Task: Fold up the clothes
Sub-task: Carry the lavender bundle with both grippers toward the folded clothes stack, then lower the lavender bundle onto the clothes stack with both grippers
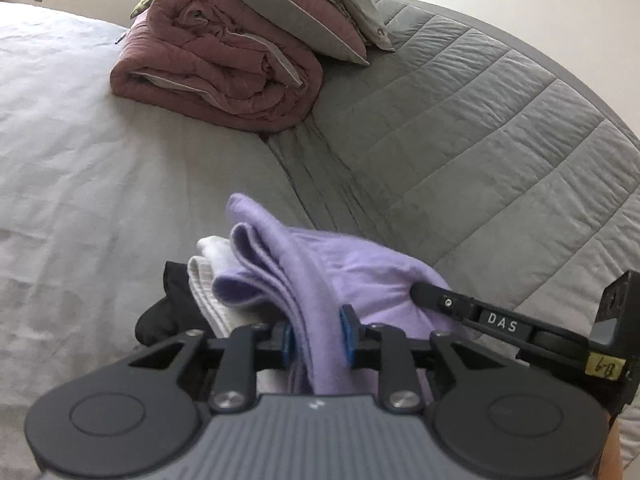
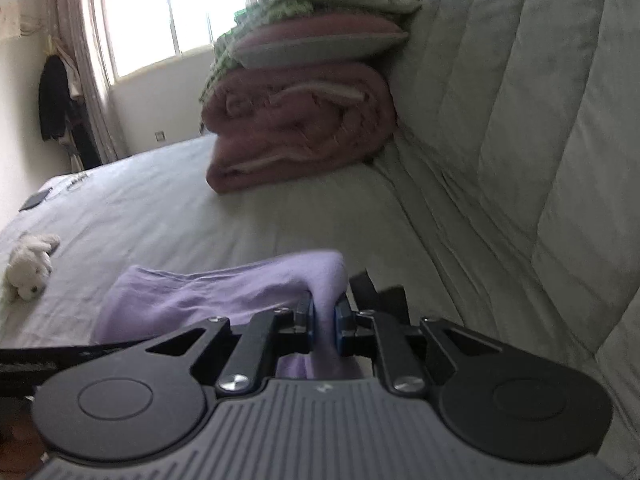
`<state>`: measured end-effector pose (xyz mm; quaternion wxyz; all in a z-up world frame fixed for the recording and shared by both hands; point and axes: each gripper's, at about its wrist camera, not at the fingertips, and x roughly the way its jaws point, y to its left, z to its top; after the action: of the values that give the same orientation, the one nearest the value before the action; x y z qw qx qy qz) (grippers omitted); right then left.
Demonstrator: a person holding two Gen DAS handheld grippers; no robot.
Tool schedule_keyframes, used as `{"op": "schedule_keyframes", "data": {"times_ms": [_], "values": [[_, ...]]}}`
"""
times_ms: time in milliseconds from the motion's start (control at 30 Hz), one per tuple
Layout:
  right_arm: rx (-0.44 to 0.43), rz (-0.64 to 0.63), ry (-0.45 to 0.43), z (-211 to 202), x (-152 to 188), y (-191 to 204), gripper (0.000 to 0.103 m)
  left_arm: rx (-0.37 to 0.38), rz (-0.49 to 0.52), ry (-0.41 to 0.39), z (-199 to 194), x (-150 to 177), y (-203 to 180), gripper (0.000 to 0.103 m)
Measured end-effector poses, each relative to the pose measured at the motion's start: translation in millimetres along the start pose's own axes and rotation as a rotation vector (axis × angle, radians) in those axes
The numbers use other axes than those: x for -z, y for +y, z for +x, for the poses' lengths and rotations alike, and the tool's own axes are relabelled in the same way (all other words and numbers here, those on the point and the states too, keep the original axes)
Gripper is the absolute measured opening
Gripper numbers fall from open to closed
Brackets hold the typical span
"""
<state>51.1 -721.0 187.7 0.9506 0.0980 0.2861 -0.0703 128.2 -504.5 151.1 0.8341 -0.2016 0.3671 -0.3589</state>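
- The left gripper (image 1: 316,334) has the folded lilac garment (image 1: 360,276) between its blue pads (image 1: 346,332); a gap shows on the right side, so the jaws stand slightly apart around the cloth, not pressing it.
- The right gripper (image 2: 323,326) is clamped on a bunched edge of the same lilac garment (image 2: 192,296), its pads tight against the fabric.
- The garment's lower part is hidden behind both gripper bodies.
- Under the lilac folds lie a white cloth (image 1: 206,276) and a black cloth (image 1: 160,316), both partly covered and hard to identify.
- The right wrist view is blurred.
- All rests on a bed with a pale sheet (image 1: 80,160), beside a quilted grey headboard (image 1: 500,140).
- A rolled pink blanket (image 1: 216,60) with pillows (image 1: 304,20) stacked on it sits near the headboard.
- A white soft toy (image 2: 30,268) lies farther off; a window (image 2: 172,12) and curtains (image 2: 76,40) stand behind.
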Motion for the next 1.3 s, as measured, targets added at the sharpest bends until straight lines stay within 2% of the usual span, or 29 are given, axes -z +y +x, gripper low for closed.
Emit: {"op": "schedule_keyframes", "data": {"times_ms": [100,167,233,300,400,433,500,633,767,900,1067,1300], "values": [[0.014,0.021,-0.021,-4,0,-4,0.026,-0.016,0.0,-0.004,-3,-4,3,0.035],[0.033,0.031,-0.04,-8,0,-6,0.029,-0.022,0.011,-0.005,-9,-6,5,0.04],[0.063,0.033,-0.057,-14,0,-9,0.029,-0.033,0.026,-0.023,-18,-9,6,0.051],[0.091,0.031,-0.076,-21,0,-12,0.029,-0.047,0.043,-0.049,-27,-13,6,0.054],[0.121,0.0,-0.138,-33,2,-10,0.029,-0.063,0.073,-0.088,-41,-17,6,0.051],[0.101,-0.012,-0.153,-36,3,-6,0.029,-0.05,0.101,-0.1,-44,-18,2,0.05],[0.06,-0.031,-0.17,-38,3,2,0.029,-0.013,0.169,-0.116,-48,-15,-12,0.038],[0.034,-0.042,-0.153,-31,3,13,0.027,0.052,0.255,-0.105,-38,-6,-35,0.03],[0.046,-0.027,-0.094,-16,9,8,0.027,0.013,0.272,-0.055,-19,2,-31,0.024],[0.059,-0.024,-0.065,-5,18,4,0.022,0.006,0.252,-0.049,-14,8,-18,0.024],[0.061,-0.008,-0.069,2,31,1,0.022,-0.01,0.247,-0.046,-5,12,-14,0.02],[0.079,-0.01,-0.089,-2,32,8,0.023,-0.016,0.268,-0.057,-7,16,-17,0.02]]}}
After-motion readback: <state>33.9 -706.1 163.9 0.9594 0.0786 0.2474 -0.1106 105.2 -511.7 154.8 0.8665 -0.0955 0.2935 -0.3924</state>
